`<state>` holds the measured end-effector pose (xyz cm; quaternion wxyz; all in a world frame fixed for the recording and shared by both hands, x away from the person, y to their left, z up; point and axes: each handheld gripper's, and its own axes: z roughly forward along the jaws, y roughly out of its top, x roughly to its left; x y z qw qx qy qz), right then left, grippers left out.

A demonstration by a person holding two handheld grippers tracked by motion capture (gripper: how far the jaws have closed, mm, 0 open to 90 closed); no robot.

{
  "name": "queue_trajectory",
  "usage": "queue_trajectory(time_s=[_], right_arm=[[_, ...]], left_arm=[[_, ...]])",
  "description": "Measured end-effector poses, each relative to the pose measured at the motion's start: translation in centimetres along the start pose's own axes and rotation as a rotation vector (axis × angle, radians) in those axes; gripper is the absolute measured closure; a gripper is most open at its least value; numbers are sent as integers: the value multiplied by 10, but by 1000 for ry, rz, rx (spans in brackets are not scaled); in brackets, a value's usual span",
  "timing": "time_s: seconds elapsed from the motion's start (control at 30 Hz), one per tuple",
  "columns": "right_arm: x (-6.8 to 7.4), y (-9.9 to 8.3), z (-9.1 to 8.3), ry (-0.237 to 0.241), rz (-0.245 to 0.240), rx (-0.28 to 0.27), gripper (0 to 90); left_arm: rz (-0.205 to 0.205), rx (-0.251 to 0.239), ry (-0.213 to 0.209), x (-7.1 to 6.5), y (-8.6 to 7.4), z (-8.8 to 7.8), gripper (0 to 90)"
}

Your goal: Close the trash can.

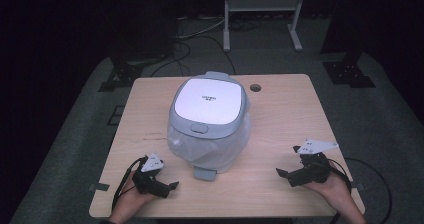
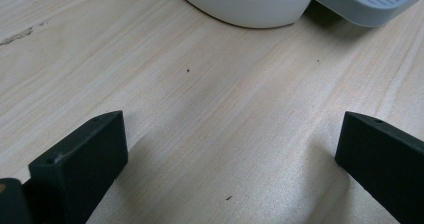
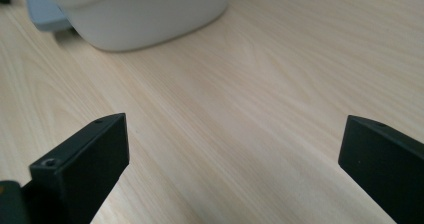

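Two hand-held grippers rest low on the worktop (image 1: 280,129), nothing held, so you are at the approach step; your left hand-held gripper (image 1: 172,186) has its jaws spread wide, with the pedal bin (image 1: 209,121) just ahead and to its right; the grey foot pedal (image 1: 205,173) lies between the two; your right hand-held gripper (image 1: 281,173) is likewise wide apart, bin ahead to its left; next, I judge, bring one in toward the pedal or the lid (image 1: 210,103).
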<state>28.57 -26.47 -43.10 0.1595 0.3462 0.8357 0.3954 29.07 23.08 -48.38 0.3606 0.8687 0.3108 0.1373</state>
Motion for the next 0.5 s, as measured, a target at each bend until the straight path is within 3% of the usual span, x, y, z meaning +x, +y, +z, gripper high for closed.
queue_trajectory(time_s=[0.27,0.5], right_arm=[[-4,-30,11,-8,24,41,0],[-12,-45,20,-29,55,100,0]], left_arm=[[0,0,0,0,0,0,0],[0,0,0,0,0,0,0]])
